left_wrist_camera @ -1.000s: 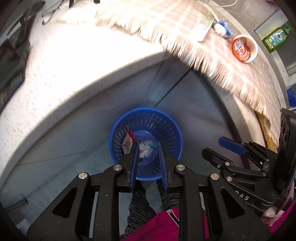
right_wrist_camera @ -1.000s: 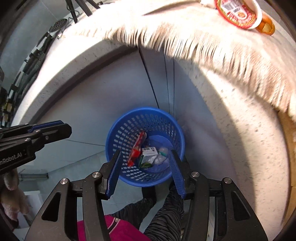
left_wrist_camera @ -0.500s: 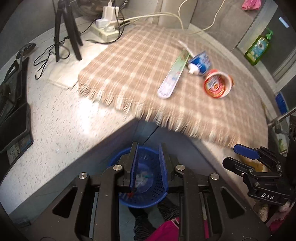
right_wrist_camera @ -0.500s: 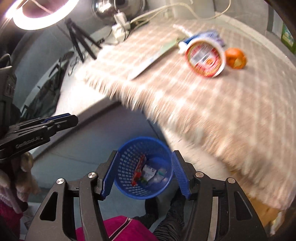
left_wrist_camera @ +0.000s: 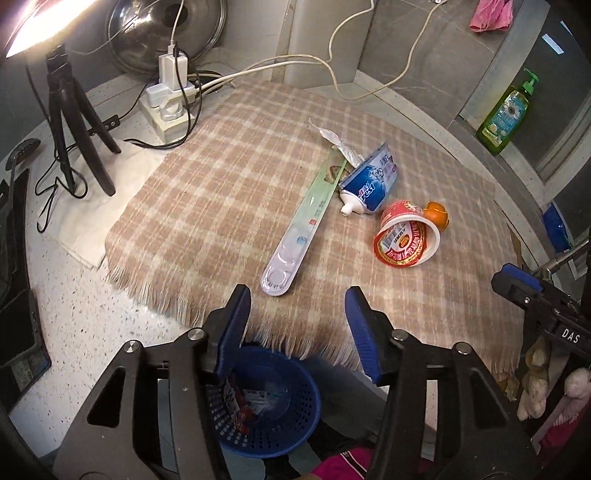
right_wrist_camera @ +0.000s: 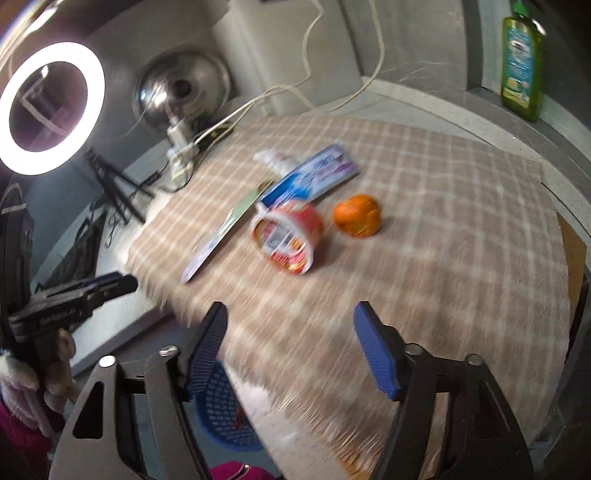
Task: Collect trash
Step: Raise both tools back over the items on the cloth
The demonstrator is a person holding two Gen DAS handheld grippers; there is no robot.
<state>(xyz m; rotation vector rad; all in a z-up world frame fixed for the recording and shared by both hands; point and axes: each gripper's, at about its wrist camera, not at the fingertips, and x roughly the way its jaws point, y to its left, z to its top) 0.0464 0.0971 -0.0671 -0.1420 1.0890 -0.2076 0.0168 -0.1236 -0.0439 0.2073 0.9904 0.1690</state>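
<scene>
On the plaid cloth (left_wrist_camera: 229,192) (right_wrist_camera: 461,206) lie a long toothbrush pack (left_wrist_camera: 301,225) (right_wrist_camera: 218,236), a blue toothpaste tube (left_wrist_camera: 369,181) (right_wrist_camera: 314,179), a tipped red cup (left_wrist_camera: 406,240) (right_wrist_camera: 288,236) and an orange peel (left_wrist_camera: 436,216) (right_wrist_camera: 357,215). A blue basket (left_wrist_camera: 269,410) (right_wrist_camera: 225,413) with wrappers stands on the floor below the table edge. My left gripper (left_wrist_camera: 297,321) hovers over the cloth's fringe, jaws opening, nothing between them. My right gripper (right_wrist_camera: 291,339) is also opening and empty, above the cloth's near edge.
A ring light (right_wrist_camera: 51,107) on a tripod (left_wrist_camera: 74,110), a power strip (left_wrist_camera: 166,99) with cables and a metal lid (left_wrist_camera: 166,33) stand at the back left. A green soap bottle (left_wrist_camera: 508,114) (right_wrist_camera: 522,59) is on the right ledge. A white napkin (left_wrist_camera: 99,192) lies beside the cloth.
Both grippers rose from over the basket to table height, so the cloth and its trash came into view. Both sets of jaws have spread wider.
</scene>
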